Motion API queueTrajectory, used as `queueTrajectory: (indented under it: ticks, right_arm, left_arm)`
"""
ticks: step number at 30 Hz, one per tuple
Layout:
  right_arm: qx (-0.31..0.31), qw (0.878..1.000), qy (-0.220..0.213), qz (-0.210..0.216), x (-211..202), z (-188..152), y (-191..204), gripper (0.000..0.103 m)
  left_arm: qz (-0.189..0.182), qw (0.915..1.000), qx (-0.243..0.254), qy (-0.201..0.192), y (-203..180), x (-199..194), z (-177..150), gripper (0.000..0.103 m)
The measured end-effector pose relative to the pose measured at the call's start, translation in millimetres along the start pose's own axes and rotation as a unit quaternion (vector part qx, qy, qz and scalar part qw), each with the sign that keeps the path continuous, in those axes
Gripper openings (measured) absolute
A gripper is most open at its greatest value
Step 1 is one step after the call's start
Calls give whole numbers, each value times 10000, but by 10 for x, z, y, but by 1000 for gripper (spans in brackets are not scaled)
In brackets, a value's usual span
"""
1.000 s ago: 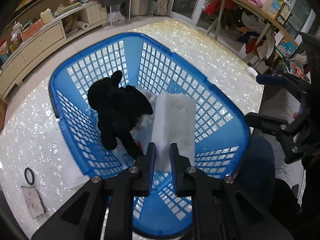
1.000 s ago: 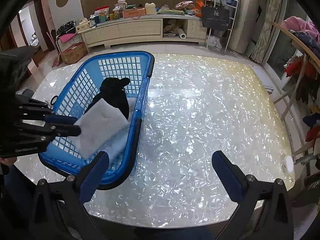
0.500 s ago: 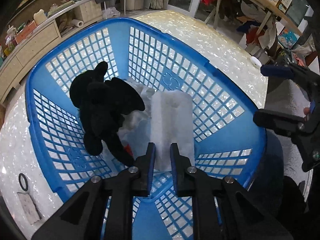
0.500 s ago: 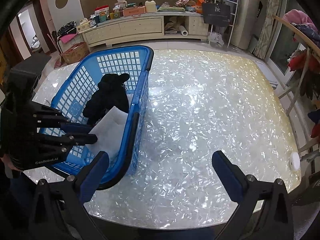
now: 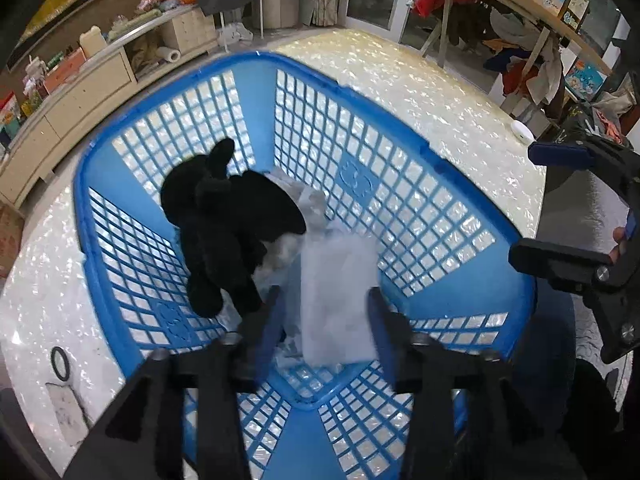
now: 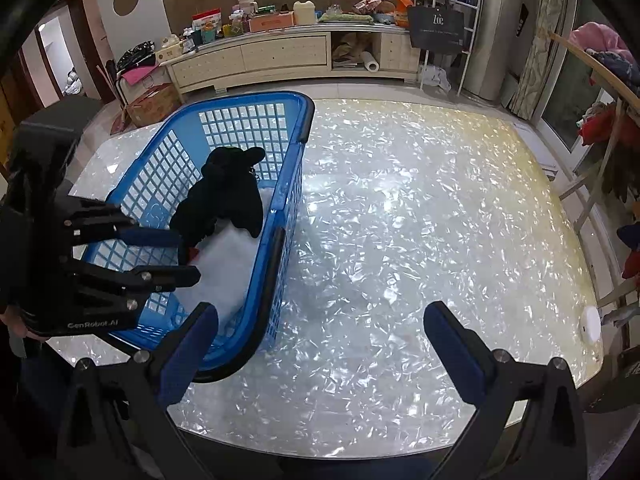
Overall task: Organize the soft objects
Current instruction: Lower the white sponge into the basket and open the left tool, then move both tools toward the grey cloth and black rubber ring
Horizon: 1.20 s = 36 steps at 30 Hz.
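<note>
- The left tongs point(image 5: 324, 316) hang over the near end of a blue plastic laundry basket point(image 5: 404, 168), and their jaws are opening.
- A white folded cloth point(image 5: 338, 296) lies between those jaws, low in the centre of the left wrist view; the pads stand clear of its edges, and motion blur hides whether any edge is touched.
- The cloth sits inside the basket, over a crumpled white fabric point(image 5: 288, 248) on the basket floor.
- A black plush toy point(image 5: 224, 224) lies in the basket to the left of the cloth, its limbs hanging toward the near wall.
- The basket stands on a shiny pearl-patterned worktop point(image 6: 420, 220), at the left of the right wrist view.
- The right tongs point(image 6: 320, 340) are spread wide apart over bare worktop, with nothing between them, at the bottom of that view.
- A small black ring point(image 5: 59, 363) lies on the worktop at lower left of the left wrist view.
</note>
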State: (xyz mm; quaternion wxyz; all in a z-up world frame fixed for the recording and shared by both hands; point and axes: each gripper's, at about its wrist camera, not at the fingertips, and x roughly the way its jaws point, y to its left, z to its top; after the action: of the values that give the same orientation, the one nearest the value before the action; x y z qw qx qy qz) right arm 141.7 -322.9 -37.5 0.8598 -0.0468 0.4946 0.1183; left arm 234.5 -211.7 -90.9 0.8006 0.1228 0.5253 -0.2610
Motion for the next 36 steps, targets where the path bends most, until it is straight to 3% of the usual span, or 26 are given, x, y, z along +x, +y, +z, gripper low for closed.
queueTrajectory:
  ticks: [3,6,13,15,18,25,27,36]
  right_arm:
    - [-21,10000,-12,-38,-33,14,24,103]
    - [-38,10000,-81,-39,-95,44,72,103]
    - [-242,9994,-252,-45,-240,170,346,103]
    - [-334,9990,-311,13,-273,213,469,103]
    - [-466,9982,-369,111,-310,286,686,103]
    - [-731,9956,-414,411,-288,461,1211,103]
    - [-847,9942,-434,496,-257,507,1399,103]
    - [-1432,9850,-332,905,-15,641,2195,103]
  left_arm:
    - [133,9998,66,-93,-8,-79,8,69]
    - [387,9991,45,-143,33,-173,2,70]
    - [428,9977,-316,-426,260,-596,-167,70]
    - [467,9962,-463,-578,358,-762,-252,78]
    - [441,9932,-705,-808,502,-1019,-392,82]
    - [595,9843,-1090,-1256,789,-1542,-820,89]
    - [637,9820,-1191,-1320,867,-1641,-938,103]
    - [1141,9657,-1861,-1407,1389,-2000,-1603,103]
